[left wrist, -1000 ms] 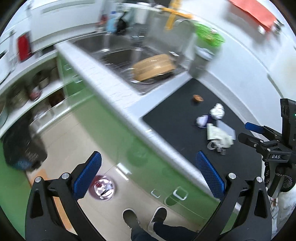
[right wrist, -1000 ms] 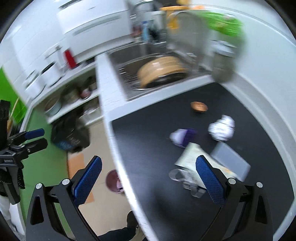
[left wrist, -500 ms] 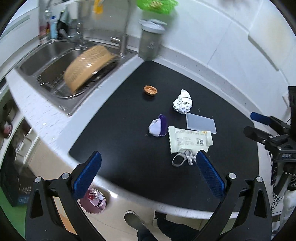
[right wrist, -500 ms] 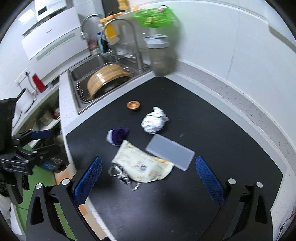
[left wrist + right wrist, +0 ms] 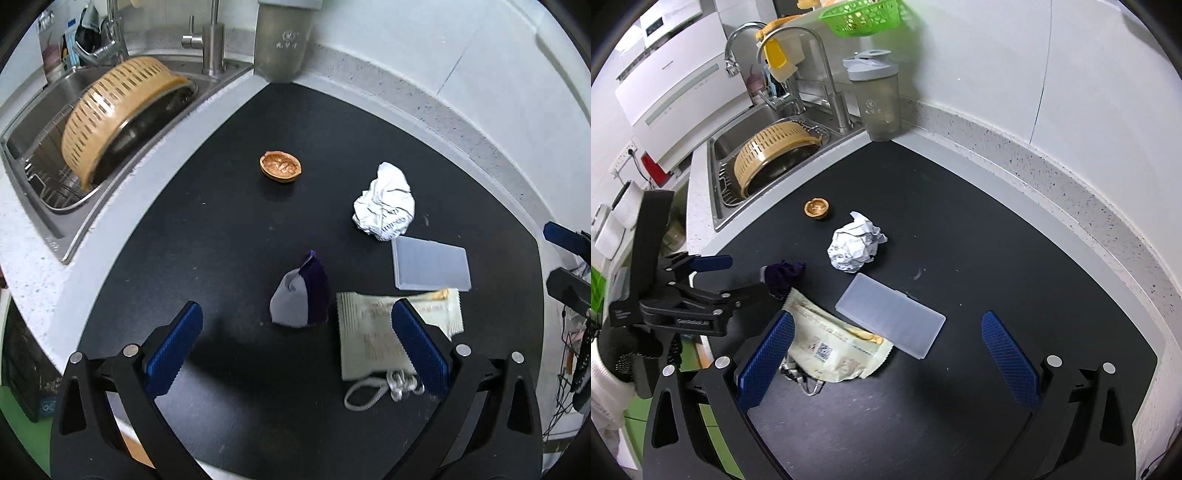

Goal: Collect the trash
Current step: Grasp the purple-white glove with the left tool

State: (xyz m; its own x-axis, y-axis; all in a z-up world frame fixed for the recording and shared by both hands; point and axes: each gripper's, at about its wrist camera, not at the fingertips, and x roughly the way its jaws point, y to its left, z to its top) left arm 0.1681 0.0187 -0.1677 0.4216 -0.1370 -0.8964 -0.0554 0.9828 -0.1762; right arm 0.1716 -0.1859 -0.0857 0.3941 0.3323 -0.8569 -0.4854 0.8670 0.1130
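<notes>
Trash lies scattered on the black countertop mat (image 5: 229,236), and the crumpled white paper ball (image 5: 384,206) serves as the landmark for the rest. Toward the sink (image 5: 720,155) from the ball sits a brown walnut shell half (image 5: 280,167), hollow side up and well apart from it. Just beside the ball, on the near side, lies a flat translucent plastic lid (image 5: 430,263). Its near edge overlaps a pale snack wrapper (image 5: 373,332), and a coiled white cord with metal clips (image 5: 380,389) peeks out from under the wrapper's near end. A purple-and-grey cloth pouch (image 5: 301,295) stands beside the wrapper, on the sink side of it and nearer than the ball.

Left gripper (image 5: 295,347) hovers above the mat with its blue-padded fingers spread wide, holding nothing; the pouch sits between and just ahead of them. Right gripper (image 5: 886,350) also hangs over the mat with its fingers wide apart and empty, the lid and wrapper between them.

Beyond the ball, a yellow slotted colander (image 5: 772,151) leans in the sink, and a grey shaker bottle (image 5: 879,99) stands at the mat's far corner against the wall.
</notes>
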